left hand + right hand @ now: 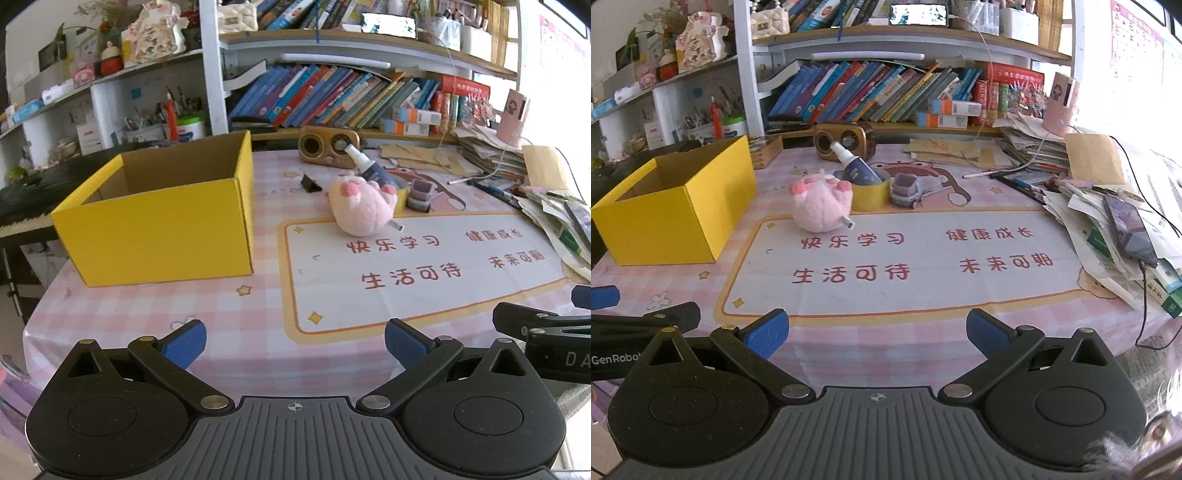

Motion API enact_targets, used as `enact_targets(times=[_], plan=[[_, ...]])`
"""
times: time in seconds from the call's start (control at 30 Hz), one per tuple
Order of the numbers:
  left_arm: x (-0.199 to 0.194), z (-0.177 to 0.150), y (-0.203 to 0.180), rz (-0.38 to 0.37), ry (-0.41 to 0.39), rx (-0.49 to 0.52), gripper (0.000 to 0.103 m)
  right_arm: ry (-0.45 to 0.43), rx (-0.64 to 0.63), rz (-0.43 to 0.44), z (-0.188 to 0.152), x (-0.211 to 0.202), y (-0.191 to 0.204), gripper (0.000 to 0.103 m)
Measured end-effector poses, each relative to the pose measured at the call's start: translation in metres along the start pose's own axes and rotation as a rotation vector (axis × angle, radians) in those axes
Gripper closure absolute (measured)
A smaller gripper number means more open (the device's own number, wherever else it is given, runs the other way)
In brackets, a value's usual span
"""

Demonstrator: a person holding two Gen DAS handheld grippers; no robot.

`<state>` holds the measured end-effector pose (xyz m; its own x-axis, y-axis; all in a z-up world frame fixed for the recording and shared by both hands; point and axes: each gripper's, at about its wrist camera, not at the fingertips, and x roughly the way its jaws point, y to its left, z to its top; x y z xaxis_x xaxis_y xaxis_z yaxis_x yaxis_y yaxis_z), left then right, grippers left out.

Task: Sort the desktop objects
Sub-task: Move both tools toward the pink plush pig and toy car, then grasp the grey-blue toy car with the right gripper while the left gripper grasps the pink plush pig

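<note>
An open yellow cardboard box stands at the desk's left; the right wrist view shows it too. A pink plush toy lies mid-desk. Behind it a spray bottle leans in a yellow tape roll. A small toy truck sits to its right and a black binder clip to its left. My left gripper is open and empty above the near desk edge. My right gripper is open and empty, beside the left one.
A pink checked desk mat covers the desk. A brown retro speaker stands at the back under bookshelves. Stacks of papers, pens and a phone on a cable crowd the right side. A keyboard instrument lies left of the box.
</note>
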<state>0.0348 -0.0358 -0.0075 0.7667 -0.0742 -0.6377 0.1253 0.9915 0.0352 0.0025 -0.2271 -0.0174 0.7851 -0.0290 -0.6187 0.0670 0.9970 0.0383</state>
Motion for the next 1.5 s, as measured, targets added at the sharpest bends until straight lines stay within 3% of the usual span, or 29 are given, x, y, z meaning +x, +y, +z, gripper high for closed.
enact_targets(times=[0.77,1.03,1.5], plan=[[0.039,0.027,-0.048,-0.017,0.049,0.021,0.0,0.037,-0.005,-0.008,0.023,0.034,-0.046,0.0],[0.061,0.042,-0.068,-0.009,0.071,0.017,0.0,0.053,-0.006,0.019,0.039,0.057,-0.068,0.0],[0.088,0.067,-0.089,0.075,0.093,-0.037,0.0,0.054,-0.037,0.127,0.071,0.099,-0.097,0.0]])
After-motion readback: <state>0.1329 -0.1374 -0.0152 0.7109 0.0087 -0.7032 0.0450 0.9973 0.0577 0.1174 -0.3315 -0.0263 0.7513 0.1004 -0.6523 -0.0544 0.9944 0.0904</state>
